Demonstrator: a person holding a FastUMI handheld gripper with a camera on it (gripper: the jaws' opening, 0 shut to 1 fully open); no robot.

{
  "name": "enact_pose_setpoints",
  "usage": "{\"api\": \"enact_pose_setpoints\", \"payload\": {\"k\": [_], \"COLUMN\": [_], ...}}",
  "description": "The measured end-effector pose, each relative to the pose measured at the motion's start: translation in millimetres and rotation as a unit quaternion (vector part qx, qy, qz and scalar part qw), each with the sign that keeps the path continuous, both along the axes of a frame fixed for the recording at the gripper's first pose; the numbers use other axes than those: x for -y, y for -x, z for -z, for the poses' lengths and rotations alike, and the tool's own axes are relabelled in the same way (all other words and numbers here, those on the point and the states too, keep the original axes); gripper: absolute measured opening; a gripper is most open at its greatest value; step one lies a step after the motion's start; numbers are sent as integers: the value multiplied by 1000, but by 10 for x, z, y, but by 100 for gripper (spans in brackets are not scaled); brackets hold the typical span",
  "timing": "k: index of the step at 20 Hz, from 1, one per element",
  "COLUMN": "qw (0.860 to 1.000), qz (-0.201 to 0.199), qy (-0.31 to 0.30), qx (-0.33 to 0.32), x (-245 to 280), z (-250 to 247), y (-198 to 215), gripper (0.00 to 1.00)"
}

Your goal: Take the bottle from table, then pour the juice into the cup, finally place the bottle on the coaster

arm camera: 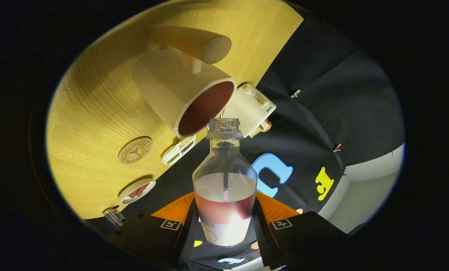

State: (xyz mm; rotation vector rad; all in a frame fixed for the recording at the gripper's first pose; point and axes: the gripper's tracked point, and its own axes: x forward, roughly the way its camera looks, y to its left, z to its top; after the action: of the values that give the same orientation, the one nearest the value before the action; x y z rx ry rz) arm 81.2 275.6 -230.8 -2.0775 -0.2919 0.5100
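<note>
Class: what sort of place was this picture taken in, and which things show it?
Probably a staged recording booth, not a home: black cloth wall pinned behind a wooden table, where a cup and coaster sit; the gripper grips a bottle.

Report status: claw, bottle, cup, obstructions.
Claw shut on bottle, tilted. Uncapped mouth beside cup rim. Coaster on table, bare. Nothing blocking.

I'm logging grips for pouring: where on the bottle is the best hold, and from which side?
The lower body, from the sides, as the tongs grip it now: the bottle is widest there, its open neck left free toward the cup.
</note>
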Motion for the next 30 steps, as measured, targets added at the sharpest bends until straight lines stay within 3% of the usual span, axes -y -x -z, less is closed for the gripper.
{"api": "enact_pose_setpoints", "payload": {"k": [7,11,15,18,21,25,26,30], "qw": [1000,994,979,953,899,792,761,611], "qz": [10,64,115,162,221,265,268,269], "qy": [-12,-66,-134,-207,-319,-473,-507,-635], "qx": [-9,-51,-100,-153,-205,-279,-302,-389], "x": [48,220,308,342,350,252,197,12], "z": [5,117,226,360,407,431,437,402], "y": [-15,-10,42,111,143,181,198,307], "gripper": [71,71,71,71,72,72,72,72]}}
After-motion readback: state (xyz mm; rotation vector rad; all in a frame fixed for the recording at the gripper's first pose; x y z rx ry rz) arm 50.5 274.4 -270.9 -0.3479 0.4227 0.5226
